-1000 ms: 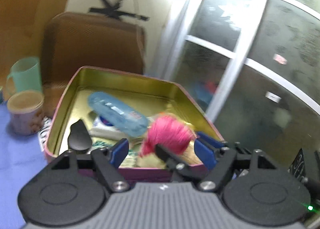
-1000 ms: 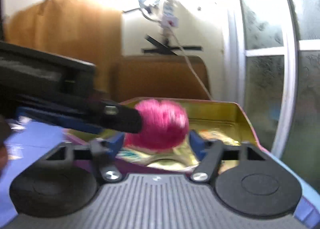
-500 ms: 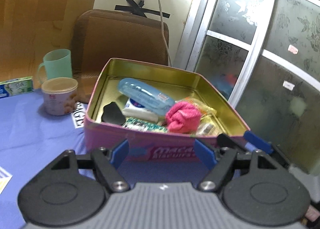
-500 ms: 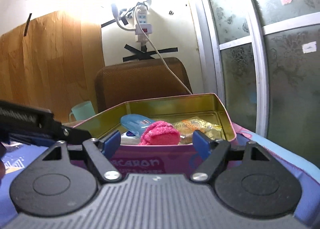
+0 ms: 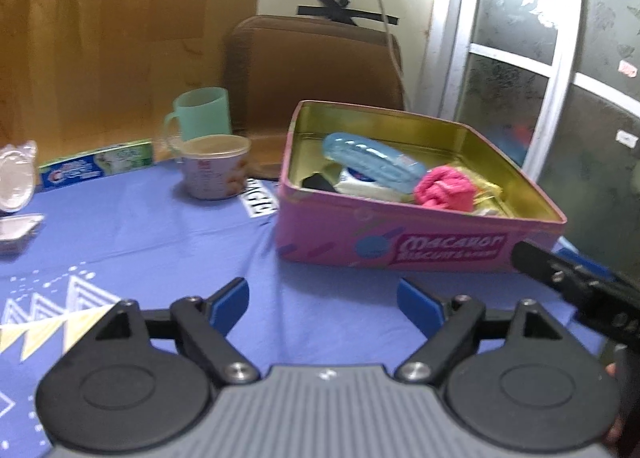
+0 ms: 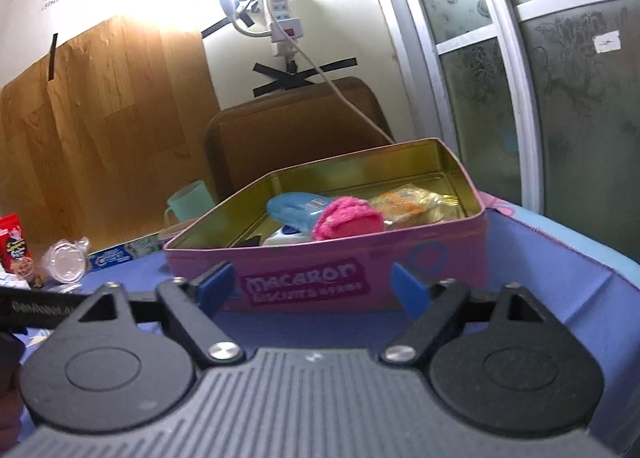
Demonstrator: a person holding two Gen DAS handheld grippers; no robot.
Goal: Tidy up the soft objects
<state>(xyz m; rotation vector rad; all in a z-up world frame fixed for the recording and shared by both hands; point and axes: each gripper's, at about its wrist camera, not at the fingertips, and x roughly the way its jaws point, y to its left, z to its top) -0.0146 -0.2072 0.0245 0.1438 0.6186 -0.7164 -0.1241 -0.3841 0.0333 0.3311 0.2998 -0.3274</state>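
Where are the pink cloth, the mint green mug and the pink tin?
pink cloth (image 5: 444, 189), left wrist view, middle of the bundle.
mint green mug (image 5: 204, 113), left wrist view, its side wall.
pink tin (image 6: 320, 258), right wrist view, front wall.

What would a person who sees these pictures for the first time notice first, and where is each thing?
First comes the pink biscuit tin, open on the blue tablecloth, with a bright pink fluffy cloth inside beside a pale blue bottle. To its left stand a lidded tub and, behind that, a mint green mug. In the foreground both grippers, left and right, are opening with nothing between their fingers.
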